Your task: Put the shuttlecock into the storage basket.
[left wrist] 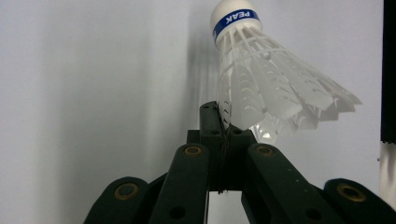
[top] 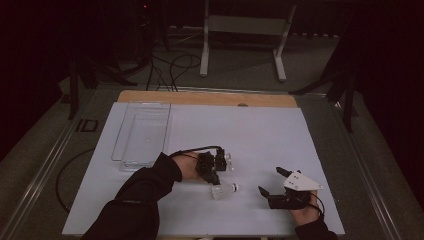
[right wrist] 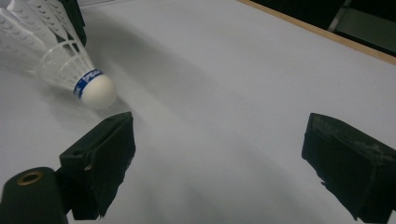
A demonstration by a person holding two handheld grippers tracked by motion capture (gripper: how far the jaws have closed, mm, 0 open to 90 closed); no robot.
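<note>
One white table [top: 280, 135] carries it all, a clear tray [top: 142, 132] far left. Left gripper [top: 216, 179], jaws pressed together, pinches the feather edge of the shuttlecock [top: 224, 190] lying near centre. Its long axis runs left-right, cork toward the right gripper [top: 272, 181], which waits spread wide, holding nothing, near right.

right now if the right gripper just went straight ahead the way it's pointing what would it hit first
Probably nothing soon: between the open jaws of the right gripper lies bare white table, running to its wooden edge. The shuttlecock sits left of that line, near the left jaw, so it would likely be missed, though depth is unclear.
</note>
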